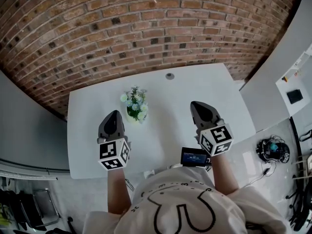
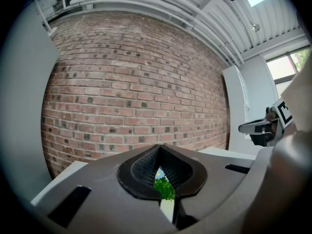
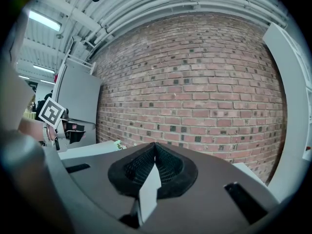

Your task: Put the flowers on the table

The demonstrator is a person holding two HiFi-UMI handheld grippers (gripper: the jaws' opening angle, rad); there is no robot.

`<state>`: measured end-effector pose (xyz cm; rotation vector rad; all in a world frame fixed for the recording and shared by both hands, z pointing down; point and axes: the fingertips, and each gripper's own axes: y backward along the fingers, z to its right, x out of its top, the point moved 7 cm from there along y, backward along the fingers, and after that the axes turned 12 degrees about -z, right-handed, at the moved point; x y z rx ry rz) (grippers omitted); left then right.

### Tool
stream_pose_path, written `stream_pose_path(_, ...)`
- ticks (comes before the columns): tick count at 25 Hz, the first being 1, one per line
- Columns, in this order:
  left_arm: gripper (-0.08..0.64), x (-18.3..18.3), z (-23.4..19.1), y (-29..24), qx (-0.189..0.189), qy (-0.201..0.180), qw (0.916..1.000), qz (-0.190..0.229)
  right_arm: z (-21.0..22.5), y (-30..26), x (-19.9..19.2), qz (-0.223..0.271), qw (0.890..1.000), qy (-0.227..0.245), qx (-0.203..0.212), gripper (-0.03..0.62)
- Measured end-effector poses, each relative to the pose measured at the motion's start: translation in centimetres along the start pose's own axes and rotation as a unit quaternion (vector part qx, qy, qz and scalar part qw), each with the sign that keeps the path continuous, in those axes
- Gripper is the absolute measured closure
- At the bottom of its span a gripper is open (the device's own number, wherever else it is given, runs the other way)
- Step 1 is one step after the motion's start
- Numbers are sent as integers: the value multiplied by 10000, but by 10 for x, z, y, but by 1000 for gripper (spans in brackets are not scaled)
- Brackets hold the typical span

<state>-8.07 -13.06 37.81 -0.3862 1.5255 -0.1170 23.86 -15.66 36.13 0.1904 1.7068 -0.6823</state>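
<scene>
Flowers [image 1: 134, 103]: small bunch, pale blooms over green, standing upright on the white surface [image 1: 219, 89], left of centre. Nothing is touching them. What holds the stems is too small to make out.

Your left tool [image 1: 115, 114] is on the near side and just left of the flowers, close but apart. Its own view shows the jaws clenched tip to tip with nothing between them. The green in the slit below the tips is the flowers beyond, not something gripped.

Your right tool [image 1: 196, 104] hovers over the right half of the surface, well apart from the flowers. Its jaws are closed on themselves too, empty, with only white surface showing through the slit.

Step, my read: the flowers already sit on the surface and both tools are off them. So either placement is done or this is a pose ahead of a fresh pick. Can't tell which from here.

If done: pull both tools toward you, the left one straight back so it doesn't clip the blooms. If a regrasp is wanted: open the left jaws first and come in low at the base, not through the blooms. It looks top-heavy and probably tips easily.

Also on the surface: round cap [image 1: 169, 75] at the far edge, dark device [image 1: 194, 156] at the near edge by your right arm. Brick wall [image 1: 146, 23] behind.
</scene>
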Motion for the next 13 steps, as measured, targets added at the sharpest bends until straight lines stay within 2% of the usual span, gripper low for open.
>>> stream_pose_path(13,548,6,1,-15,-57,-79,9999,80,11,-8,4,74,9999,30,-86,575)
